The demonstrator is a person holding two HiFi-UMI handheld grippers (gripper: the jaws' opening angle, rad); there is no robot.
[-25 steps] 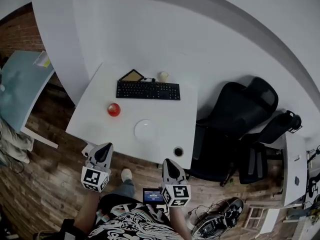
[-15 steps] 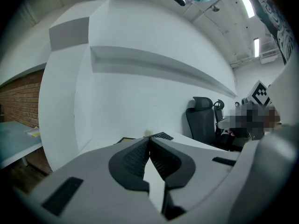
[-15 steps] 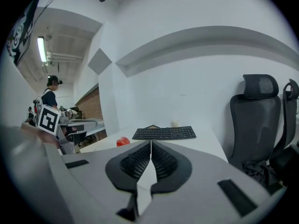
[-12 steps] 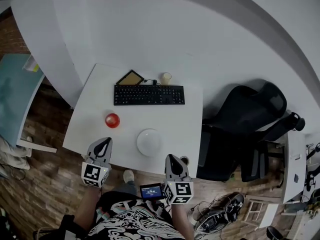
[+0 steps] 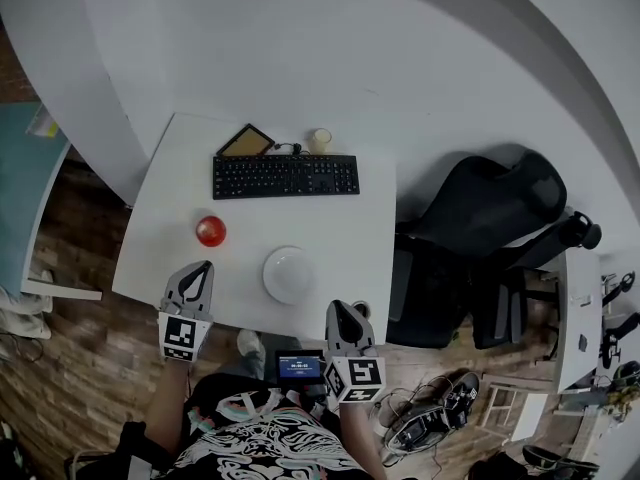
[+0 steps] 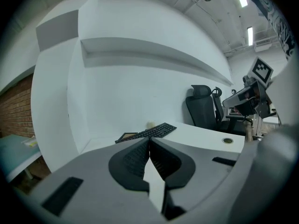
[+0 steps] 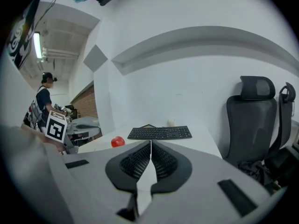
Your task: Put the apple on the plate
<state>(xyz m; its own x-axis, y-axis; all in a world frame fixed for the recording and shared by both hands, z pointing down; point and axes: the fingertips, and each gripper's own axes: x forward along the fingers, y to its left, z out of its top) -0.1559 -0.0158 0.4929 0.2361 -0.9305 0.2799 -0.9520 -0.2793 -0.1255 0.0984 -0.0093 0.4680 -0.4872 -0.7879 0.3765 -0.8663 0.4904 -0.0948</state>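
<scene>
A red apple point(image 5: 210, 231) lies on the left part of the white table point(image 5: 340, 238); the right gripper view shows the apple point(image 7: 117, 142) left of the jaws. A white plate point(image 5: 289, 274) sits near the table's front edge, right of the apple. My left gripper point(image 5: 201, 272) hovers over the front left edge, just below the apple, shut and empty point(image 6: 149, 139). My right gripper point(image 5: 341, 314) is at the front edge, right of the plate, shut with nothing in it point(image 7: 151, 143).
A black keyboard point(image 5: 285, 176) lies across the back of the table, with a brown-faced tablet point(image 5: 246, 142) and a small cup point(image 5: 320, 140) behind it. A round cable hole point(image 5: 360, 309) is at the front right corner. Black office chairs point(image 5: 470, 238) stand to the right.
Both grippers moved forward toward the table's front edge, the left one ending up close below the apple. The jaws stayed shut throughout.
</scene>
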